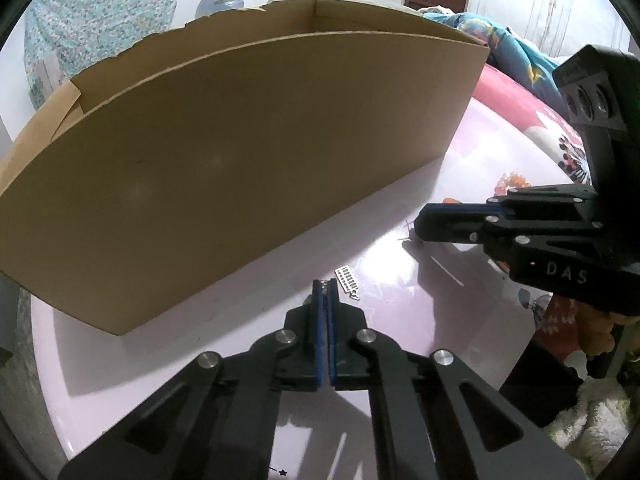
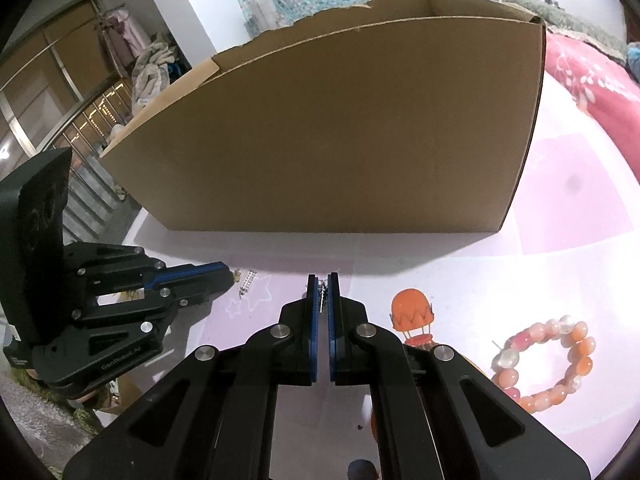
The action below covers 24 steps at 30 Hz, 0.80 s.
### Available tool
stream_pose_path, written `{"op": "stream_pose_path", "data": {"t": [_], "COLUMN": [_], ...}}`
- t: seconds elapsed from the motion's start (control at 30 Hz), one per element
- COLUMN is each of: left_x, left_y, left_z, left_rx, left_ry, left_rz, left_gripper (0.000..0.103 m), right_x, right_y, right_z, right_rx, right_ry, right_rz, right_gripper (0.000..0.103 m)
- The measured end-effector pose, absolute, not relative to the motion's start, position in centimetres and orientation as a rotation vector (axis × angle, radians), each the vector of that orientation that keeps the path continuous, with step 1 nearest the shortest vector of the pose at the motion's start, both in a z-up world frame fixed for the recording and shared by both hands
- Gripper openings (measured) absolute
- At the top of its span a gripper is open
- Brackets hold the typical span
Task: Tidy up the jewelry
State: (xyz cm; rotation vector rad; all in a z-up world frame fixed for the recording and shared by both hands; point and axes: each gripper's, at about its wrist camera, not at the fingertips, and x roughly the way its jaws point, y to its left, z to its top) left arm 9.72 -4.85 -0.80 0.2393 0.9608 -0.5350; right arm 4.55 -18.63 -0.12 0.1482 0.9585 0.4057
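Before the cardboard box (image 2: 340,128), both grippers pinch small silver pieces: right gripper (image 2: 323,280) apparently an earring (image 2: 321,294); left gripper (image 1: 326,285) unclear. Bead bracelet (image 2: 548,364) remains outside.

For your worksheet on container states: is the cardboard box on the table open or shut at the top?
Open. The cardboard box has no lid; its torn back wall shows above the front rim.
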Motion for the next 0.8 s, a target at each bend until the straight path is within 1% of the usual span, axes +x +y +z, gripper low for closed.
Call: {"op": "stream_pose_path", "data": {"t": [0.3, 0.5, 0.67, 0.8], "left_x": [9.3, 8.4, 7.5, 7.3], "left_y": [-3.9, -2.7, -1.3, -0.3], "left_z": [0.3, 2.6, 6.4, 10.5], "left_rx": [0.210, 0.174, 0.114, 0.068], "left_ry": [0.942, 0.905, 0.855, 0.784], "left_rz": [-0.532, -0.533, -0.559, -0.597], "left_gripper": [0.001, 0.001, 0.001, 0.001], "right_x": [3.9, 3.2, 2.4, 2.6], "right_y": [-18.7, -18.9, -18.6, -19.0], "right_z": [0.5, 2.0, 5.1, 9.1], "right_rx": [0.143, 0.145, 0.113, 0.129], "right_ry": [0.941, 0.912, 0.853, 0.756], "right_rz": [0.403, 0.415, 0.437, 0.472], "right_gripper": [0.002, 0.002, 0.002, 0.002]}}
